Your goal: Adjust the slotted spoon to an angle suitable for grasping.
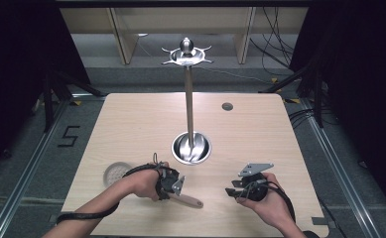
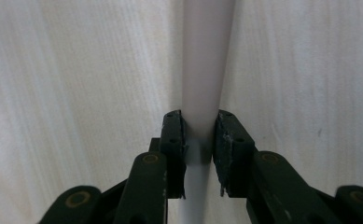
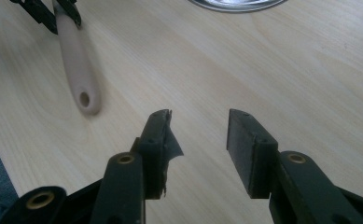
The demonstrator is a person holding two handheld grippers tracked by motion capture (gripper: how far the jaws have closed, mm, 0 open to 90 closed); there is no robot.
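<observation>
the left gripper (image 1: 173, 184) is clamped on the pale handle (image 2: 202, 74) of a utensil lying on the wooden table (image 1: 131, 129), near the front edge, just short of the steel stand (image 1: 190, 99) whose base sits mid-table. the right gripper (image 1: 242, 188) hovers nearby with its jaws spread, holding nothing. this looks like the pick-up step; next, i'd guess, the handle with its end hole (image 3: 84, 98) must be lifted and hung on a hook at the stand's top

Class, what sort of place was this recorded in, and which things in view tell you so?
Probably a lab or recording studio, not a home: a bare wooden table ringed by black curtains, loose cables on the floor, and a person holding cabled tongs, the left tongs and the right tongs.
</observation>
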